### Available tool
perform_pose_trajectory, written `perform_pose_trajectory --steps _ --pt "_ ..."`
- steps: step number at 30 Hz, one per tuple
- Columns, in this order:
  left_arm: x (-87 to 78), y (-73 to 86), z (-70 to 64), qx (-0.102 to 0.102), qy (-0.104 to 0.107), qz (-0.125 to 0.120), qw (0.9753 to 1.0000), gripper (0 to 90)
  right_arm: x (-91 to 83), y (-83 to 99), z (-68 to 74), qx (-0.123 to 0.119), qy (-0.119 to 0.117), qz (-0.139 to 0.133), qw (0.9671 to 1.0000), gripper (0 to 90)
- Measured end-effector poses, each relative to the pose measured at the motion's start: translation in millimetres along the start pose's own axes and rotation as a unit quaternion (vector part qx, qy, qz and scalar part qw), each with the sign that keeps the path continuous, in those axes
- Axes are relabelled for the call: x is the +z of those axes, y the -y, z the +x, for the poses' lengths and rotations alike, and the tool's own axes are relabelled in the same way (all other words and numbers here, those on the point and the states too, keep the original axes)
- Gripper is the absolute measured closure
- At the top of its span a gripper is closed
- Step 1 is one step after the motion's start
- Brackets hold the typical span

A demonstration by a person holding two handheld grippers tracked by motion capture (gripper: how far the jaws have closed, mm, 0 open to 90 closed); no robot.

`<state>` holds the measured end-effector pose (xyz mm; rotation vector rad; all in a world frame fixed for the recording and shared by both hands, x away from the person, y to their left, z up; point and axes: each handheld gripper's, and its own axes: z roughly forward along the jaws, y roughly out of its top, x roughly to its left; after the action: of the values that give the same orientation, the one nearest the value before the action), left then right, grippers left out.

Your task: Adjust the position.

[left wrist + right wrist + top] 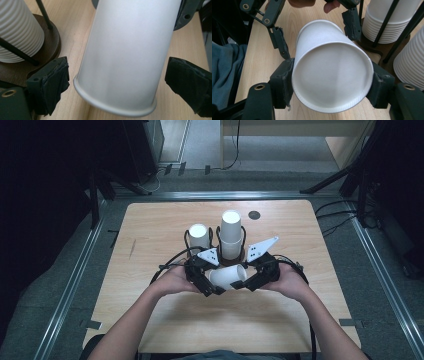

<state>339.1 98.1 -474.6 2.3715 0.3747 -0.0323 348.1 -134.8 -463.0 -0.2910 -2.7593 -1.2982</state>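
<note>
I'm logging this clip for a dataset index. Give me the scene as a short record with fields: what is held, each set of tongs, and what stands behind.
held item: white paper cup, lying sideways above the table
right tongs: shut on the cup's base end, pads touching both sides
left tongs: open, jaws flanking the cup's rim end, gaps visible on both sides
behind: two stacks of white cups in a wire holder on a dark base
</note>
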Motion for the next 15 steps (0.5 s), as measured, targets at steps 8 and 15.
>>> perform_pose_trajectory --steps 8,15 --pt "-5.0 11.0 2.1 -0.019 -0.002 -0.047 0.9987 5.8 -5.6 0.7 -0.7 0.011 0.001 -0.014 0.9998 33.4" --pt "-1.0 14.4 0.0 -0.018 0.001 -0.06 0.998 6.9 -9.3 -1.4 -1.1 0.022 -0.012 -0.038 0.999 33.4"
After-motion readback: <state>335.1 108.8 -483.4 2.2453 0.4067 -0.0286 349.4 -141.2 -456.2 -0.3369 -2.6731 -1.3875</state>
